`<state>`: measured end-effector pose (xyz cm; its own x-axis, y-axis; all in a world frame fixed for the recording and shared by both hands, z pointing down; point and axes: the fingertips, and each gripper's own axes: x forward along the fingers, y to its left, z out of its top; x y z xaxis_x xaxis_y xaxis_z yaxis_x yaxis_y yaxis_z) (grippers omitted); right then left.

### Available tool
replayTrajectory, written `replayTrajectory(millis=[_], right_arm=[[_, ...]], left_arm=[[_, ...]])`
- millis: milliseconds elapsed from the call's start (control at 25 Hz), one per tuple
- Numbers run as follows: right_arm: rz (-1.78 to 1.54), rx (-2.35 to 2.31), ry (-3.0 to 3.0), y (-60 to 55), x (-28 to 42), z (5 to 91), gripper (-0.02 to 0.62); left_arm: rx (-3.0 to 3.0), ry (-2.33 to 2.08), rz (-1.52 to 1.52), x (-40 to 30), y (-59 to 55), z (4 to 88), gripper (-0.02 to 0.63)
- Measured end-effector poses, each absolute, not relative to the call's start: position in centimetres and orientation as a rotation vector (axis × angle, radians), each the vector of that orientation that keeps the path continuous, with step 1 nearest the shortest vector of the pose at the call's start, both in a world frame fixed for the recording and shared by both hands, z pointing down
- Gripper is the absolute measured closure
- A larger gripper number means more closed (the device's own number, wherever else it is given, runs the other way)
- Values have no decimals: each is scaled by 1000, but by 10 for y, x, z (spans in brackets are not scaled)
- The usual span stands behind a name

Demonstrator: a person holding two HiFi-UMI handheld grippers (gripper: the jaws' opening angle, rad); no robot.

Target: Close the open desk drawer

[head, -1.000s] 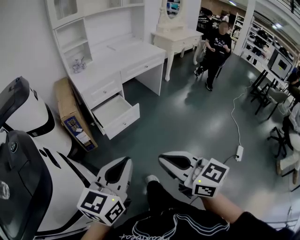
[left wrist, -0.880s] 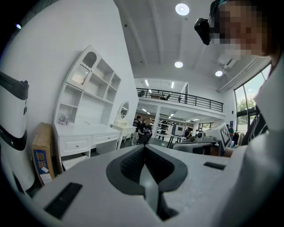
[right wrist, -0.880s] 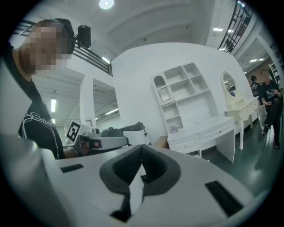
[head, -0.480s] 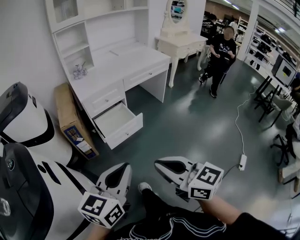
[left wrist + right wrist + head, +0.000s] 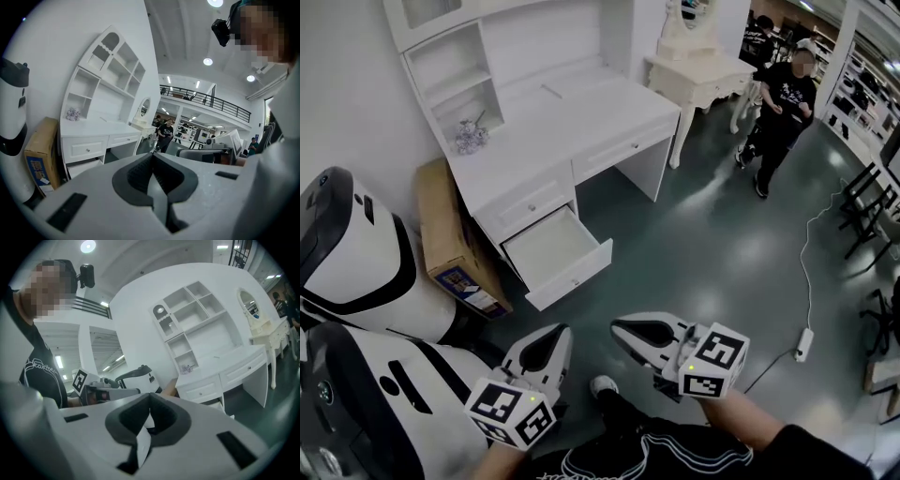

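The white desk [image 5: 581, 112] with a shelf unit stands against the wall. Its lower left drawer [image 5: 555, 251] is pulled out, empty, with its front panel [image 5: 574, 276] facing the floor space. The drawer also shows small at the desk's foot in the left gripper view [image 5: 84, 165]. Both grippers are held low near the person's body, well short of the drawer and touching nothing. My left gripper [image 5: 562, 329] [image 5: 153, 157] is shut with nothing in it. Beside it, my right gripper [image 5: 617, 326] [image 5: 150, 397] is shut and empty too.
A cardboard box [image 5: 455, 239] leans beside the desk's left end. Large white machine shells [image 5: 356, 253] crowd the left. A dressing table [image 5: 698, 70] stands beyond the desk. A person [image 5: 778, 103] stands on the dark floor at back right, with a cable and power strip [image 5: 806, 344] nearby.
The desk and open drawer have come nearer and shifted right in the head view. Both grippers moved along with the person, still shut and side by side.
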<state>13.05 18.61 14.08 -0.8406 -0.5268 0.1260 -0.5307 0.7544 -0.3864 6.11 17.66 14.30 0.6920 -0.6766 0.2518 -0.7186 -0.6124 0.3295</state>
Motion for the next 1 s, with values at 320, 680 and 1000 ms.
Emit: replayTrajectory(millis=[320, 680, 1000], right_arm=[[707, 862, -2928, 93, 135, 159, 594], [713, 862, -2891, 48, 120, 199, 594], [805, 888, -2799, 12, 104, 269, 583]], left_arm=[[2455, -1129, 186, 62, 89, 159, 603], [2416, -1212, 160, 41, 48, 201, 603], [2339, -1211, 189, 13, 18, 275, 603]])
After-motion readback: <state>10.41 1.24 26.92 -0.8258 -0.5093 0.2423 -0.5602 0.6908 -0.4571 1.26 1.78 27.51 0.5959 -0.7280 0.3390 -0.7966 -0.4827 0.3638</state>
